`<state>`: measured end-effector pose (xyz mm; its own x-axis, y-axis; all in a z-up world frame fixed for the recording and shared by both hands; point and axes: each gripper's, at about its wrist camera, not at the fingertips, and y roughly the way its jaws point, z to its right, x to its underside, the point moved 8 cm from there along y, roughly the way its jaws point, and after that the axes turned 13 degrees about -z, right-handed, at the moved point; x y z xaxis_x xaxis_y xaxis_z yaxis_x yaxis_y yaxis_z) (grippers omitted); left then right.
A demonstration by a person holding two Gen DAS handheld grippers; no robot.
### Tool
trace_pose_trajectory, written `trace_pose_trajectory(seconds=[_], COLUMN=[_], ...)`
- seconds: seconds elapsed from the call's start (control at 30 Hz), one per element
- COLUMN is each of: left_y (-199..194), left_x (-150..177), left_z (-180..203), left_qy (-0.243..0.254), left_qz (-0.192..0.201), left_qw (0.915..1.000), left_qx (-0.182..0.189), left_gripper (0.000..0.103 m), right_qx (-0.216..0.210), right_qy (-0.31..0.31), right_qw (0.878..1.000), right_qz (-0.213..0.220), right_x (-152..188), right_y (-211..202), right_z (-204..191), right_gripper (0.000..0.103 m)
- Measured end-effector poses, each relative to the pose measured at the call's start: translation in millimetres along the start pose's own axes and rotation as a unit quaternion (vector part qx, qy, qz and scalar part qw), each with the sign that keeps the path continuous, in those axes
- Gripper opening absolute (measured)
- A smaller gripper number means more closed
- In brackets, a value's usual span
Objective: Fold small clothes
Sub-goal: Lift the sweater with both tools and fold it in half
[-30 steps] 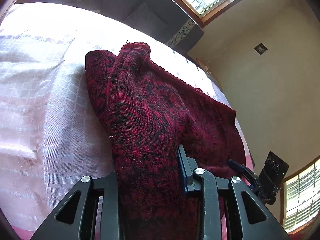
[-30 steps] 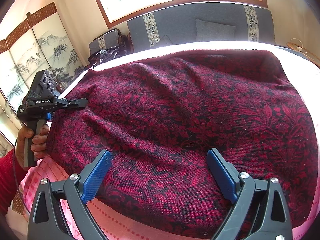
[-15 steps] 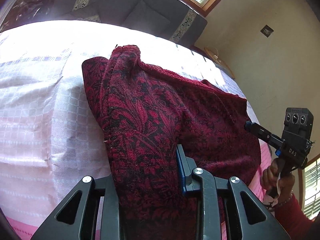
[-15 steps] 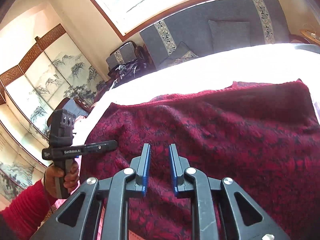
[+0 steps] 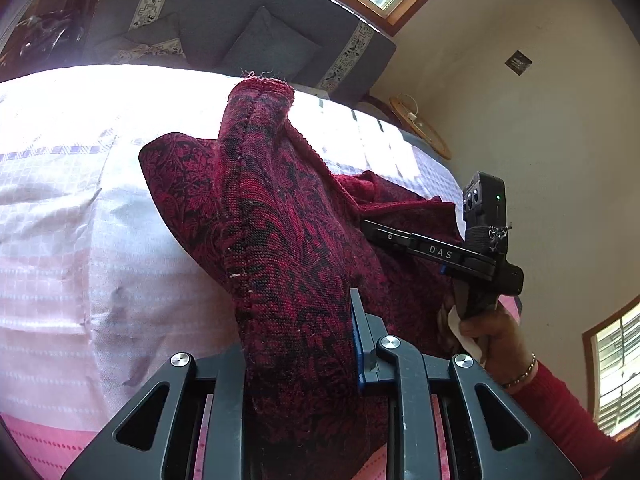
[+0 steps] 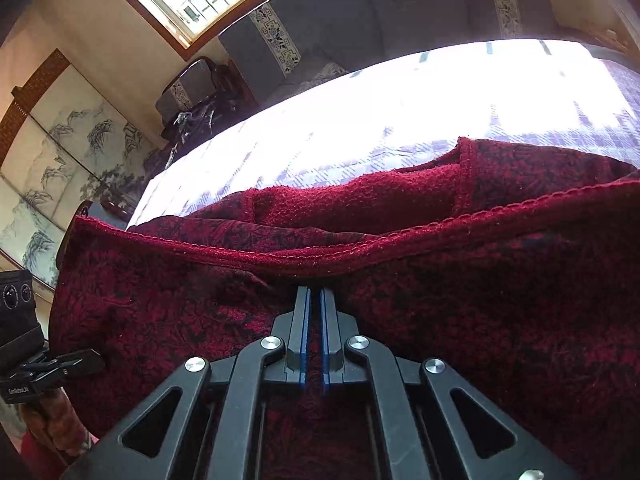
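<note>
A dark red garment with a black floral pattern [image 5: 280,240] lies partly on a bed with a white and lilac checked cover [image 5: 60,240]. My left gripper [image 5: 300,320] is shut on a thick bunch of the garment, which rises between its fingers. My right gripper [image 6: 314,300] is shut on the garment's near hemmed edge [image 6: 360,252] and lifts it, so the plain red inside [image 6: 360,204] shows. The right gripper also shows in the left wrist view [image 5: 440,252], at the garment's right side. The left gripper's body shows at the left edge of the right wrist view [image 6: 24,360].
A grey sofa with cushions [image 5: 260,40] stands beyond the bed under a window. A painted folding screen [image 6: 60,152] stands at the left. A beige wall [image 5: 540,140] is on the right. A pink cloth [image 5: 40,448] covers the bed's near edge.
My right gripper closed on the garment's near edge and lifted it, folding the cloth up and forward. My left gripper kept its hold and rose a little with the bunched cloth.
</note>
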<state>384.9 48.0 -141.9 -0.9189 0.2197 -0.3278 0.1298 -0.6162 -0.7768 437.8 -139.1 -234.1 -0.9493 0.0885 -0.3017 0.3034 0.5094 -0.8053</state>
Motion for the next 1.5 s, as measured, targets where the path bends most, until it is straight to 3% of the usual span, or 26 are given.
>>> trace_pose_trajectory(seconds=[0.03,0.1,0.23,0.43,0.63,0.9,1.07,1.5], left_y=[-2,-5,-9,-9,3,46,78,132], left_x=[-2,-4,-9,-23,-36,-48,-48,-39], left_z=[5,13,31,65,112,161,180,193], left_qy=[0.002,0.000,-0.007,-0.020,-0.018,-0.030,-0.026,-0.035], left_qz=[0.000,0.003,0.005,0.007,0.008,0.004,0.001,0.006], left_qw=[1.0000,1.0000,0.9999,0.9997,0.9995,0.9978,0.9980,0.9975], left_qx=[-0.001,0.006,0.010,0.014,0.022,0.058,0.058,0.061], left_gripper=[0.023,0.023,0.023,0.023,0.023,0.023,0.023,0.023], right_qx=[-0.018,-0.043,-0.095,-0.122,-0.172,-0.195,-0.197,-0.236], right_qy=[0.009,0.022,0.024,0.018,0.048,0.070,0.070,0.107], right_qw=[1.000,0.998,0.993,0.990,0.980,0.972,0.971,0.958], right_qz=[0.008,0.035,0.064,0.066,0.092,0.107,0.115,0.119], right_x=[0,3,19,49,63,73,73,84], right_y=[-6,-22,-50,-67,-96,-121,-131,-139], right_z=[1,4,1,3,29,61,74,122], right_gripper=[0.002,0.013,0.013,0.013,0.013,0.014,0.014,0.014])
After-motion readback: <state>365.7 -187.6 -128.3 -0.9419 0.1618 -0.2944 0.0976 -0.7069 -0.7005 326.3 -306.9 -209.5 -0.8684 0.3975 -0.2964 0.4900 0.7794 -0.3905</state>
